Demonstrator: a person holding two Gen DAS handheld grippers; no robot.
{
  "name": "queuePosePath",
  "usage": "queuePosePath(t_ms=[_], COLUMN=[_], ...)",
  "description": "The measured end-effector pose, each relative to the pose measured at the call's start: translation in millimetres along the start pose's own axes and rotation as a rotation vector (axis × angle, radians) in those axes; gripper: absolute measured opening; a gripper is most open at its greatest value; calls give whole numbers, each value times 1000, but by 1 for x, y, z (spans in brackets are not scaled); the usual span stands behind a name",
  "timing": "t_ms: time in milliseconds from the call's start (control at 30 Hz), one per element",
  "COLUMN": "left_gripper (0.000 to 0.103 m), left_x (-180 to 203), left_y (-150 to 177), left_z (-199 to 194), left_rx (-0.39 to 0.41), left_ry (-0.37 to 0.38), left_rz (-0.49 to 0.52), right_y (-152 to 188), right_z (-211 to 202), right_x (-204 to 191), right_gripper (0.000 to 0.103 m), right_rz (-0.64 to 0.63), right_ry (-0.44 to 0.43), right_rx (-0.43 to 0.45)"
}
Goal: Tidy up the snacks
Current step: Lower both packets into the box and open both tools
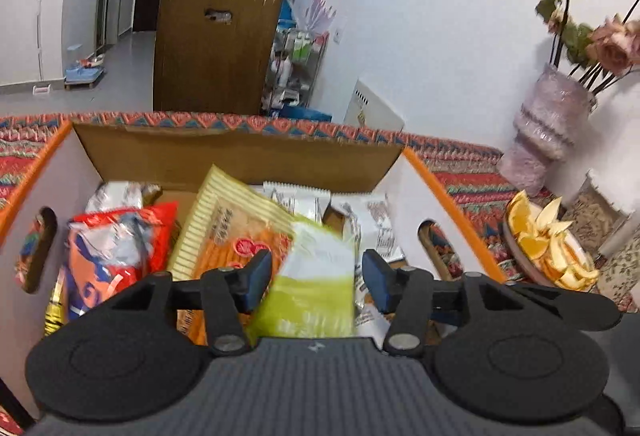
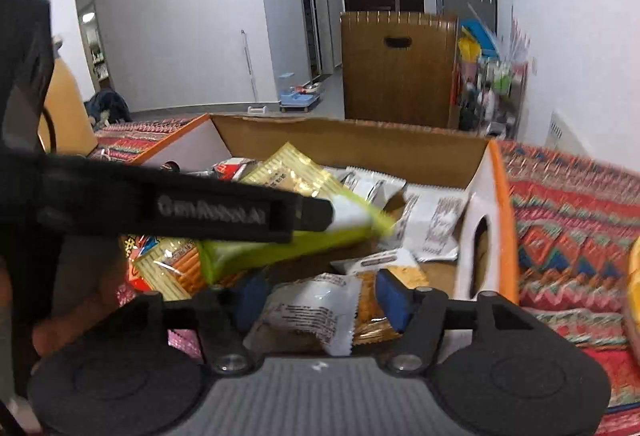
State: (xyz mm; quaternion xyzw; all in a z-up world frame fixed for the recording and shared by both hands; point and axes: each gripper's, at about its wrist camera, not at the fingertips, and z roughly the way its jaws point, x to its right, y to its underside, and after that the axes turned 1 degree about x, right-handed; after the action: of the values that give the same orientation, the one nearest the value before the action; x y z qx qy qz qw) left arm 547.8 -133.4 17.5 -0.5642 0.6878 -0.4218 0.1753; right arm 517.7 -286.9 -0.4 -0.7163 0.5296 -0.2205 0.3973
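Green packet [image 1: 308,276] lies loose between left gripper [image 1: 316,276]; right gripper [image 2: 320,300] released.

Glossy plastic snack packets [image 1: 120,236], matt cardboard box [image 1: 240,152]

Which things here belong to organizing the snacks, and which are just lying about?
Belonging to the job:
cardboard box
green packet between the left gripper pads
white packet between the right gripper pads
red bag
striped yellow pack

Just lying about:
orange slices
flower vase
patterned cloth
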Motion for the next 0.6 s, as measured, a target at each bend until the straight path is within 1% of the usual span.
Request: queuePosePath(t_ms=[33,67,100,167,267,367,467,500,533,600], left_gripper=[53,53,54,54,55,60,68,72,78,82], left_x=[-2,-3,-5,-6,-10,-7,-3,-1,0,3], left_y=[-3,-6,-9,-14,-16,-12,0,6,14,36], left_z=[-8,-16,-27,-46,-87,-128,-175,-190,-205,-235], left_rx=[13,26,38,56,89,124,158,167,175,189], left_ry=[0,-5,-15,-23,-39,-48,-43,-40,-42,-36], left_rz=[6,11,11,12,23,50,90,106,118,160], right_y=[-1,-2,-4,-6,-10,-11,-4,0,6,19], right_z=[-7,-15,-28,-51,-86,-123,-160,-173,-186,-211], right_x=[-4,-7,-10,-12,-13,-15,-24,-28,-33,-43], right_gripper=[76,80,82,82,82,82,84,85,86,87], right_rz=[-24,-44,-60,-74,-79,-75,-76,-80,-84,-81], right_ry=[23,49,65,74,107,139,157,161,167,173], right_rx=[4,12,30,51,95,136,164,169,178,197])
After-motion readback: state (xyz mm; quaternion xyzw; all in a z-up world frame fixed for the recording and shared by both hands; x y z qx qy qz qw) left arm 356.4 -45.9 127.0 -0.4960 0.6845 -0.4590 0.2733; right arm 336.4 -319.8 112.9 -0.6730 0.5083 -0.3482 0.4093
